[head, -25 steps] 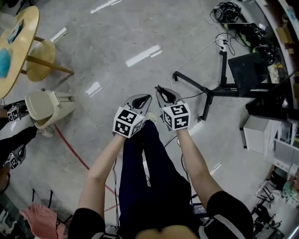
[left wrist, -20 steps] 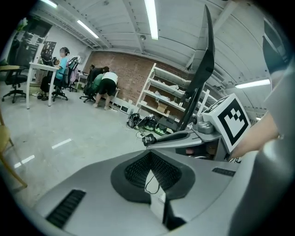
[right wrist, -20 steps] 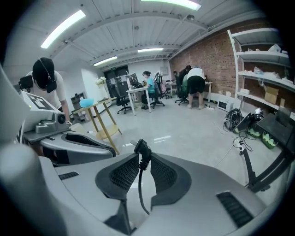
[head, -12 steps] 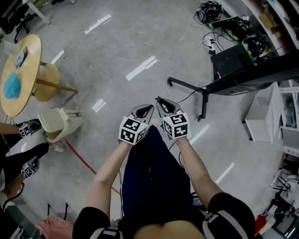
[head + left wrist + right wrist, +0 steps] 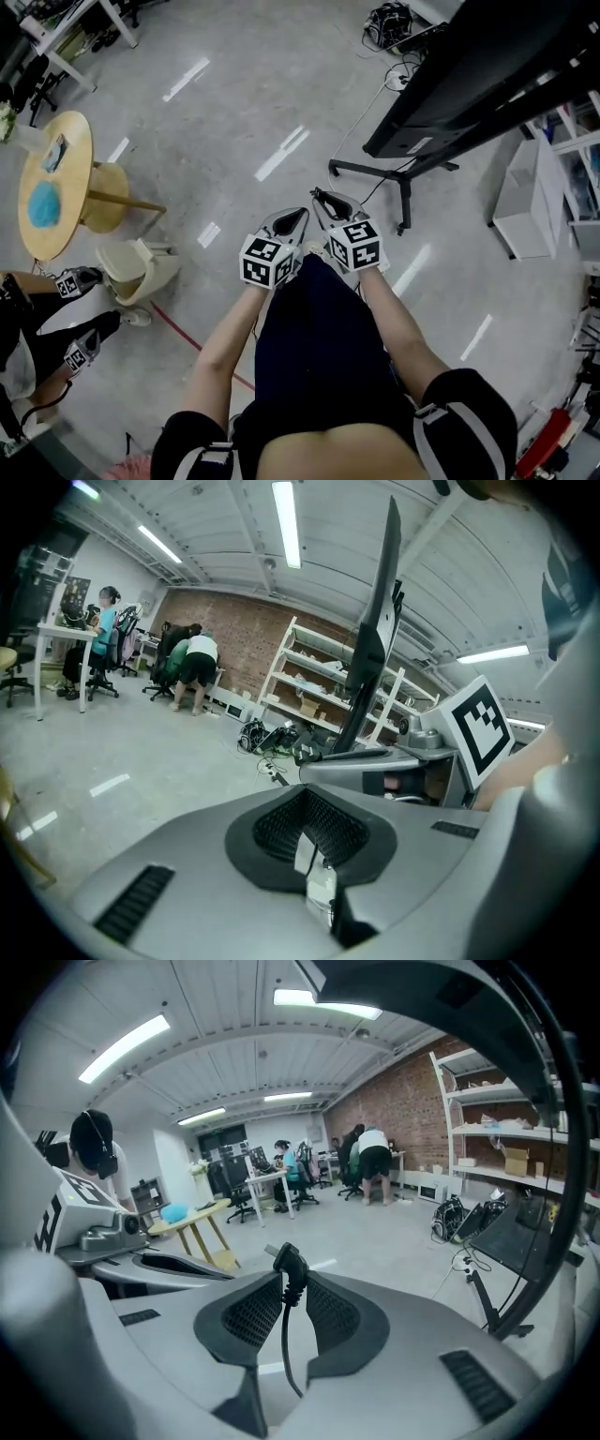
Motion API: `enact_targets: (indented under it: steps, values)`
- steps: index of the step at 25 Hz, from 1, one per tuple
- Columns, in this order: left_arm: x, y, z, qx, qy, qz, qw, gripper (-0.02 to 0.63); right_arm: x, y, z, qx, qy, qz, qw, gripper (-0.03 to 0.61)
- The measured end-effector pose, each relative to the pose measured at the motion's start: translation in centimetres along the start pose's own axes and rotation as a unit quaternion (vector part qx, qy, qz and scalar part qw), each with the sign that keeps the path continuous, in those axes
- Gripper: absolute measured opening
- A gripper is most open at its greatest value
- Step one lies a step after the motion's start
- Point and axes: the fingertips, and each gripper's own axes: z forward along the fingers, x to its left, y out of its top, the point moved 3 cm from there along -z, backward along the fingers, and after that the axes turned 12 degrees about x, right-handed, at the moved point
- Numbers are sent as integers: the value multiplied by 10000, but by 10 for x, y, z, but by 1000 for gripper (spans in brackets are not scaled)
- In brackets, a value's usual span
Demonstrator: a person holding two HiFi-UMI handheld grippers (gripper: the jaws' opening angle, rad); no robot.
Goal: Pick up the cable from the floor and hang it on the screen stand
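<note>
The right claw (image 5: 289,1284) grips the cable (image 5: 284,1344) just below its plug.

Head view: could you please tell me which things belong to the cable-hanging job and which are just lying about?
Job in hand: cable, gripped by right gripper and left gripper; screen stand.
Lying about: round wooden table, beige bin, white cabinet, cable tangle on the floor.

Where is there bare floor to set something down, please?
The widest bare floor lies between the round table and the screen stand; another strip runs between the stand's legs and the white cabinet. It is crowded by the cable tangle and around the bin.
</note>
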Motion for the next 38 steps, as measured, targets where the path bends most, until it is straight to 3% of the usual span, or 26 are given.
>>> enact_targets:
  steps: [12, 25, 29, 38]
  values:
    - [-55, 22, 8, -34, -549, 344, 9979, 6, -16, -8, -55, -414, -348, 325, 9980, 97]
    - [-150, 54, 63, 234, -1335, 1069, 9850, 6, -103, -32, -153, -899, -1175, 907, 9848, 97]
    - [-175, 66, 89, 239, -1454, 961, 9844, 6, -133, -33, -178, -1059, -1226, 1123, 9804, 97]
    - [-234, 100, 135, 119, -1329, 850, 9874, 6, -198, -32, -234, -1213, -1199, 987, 9804, 97]
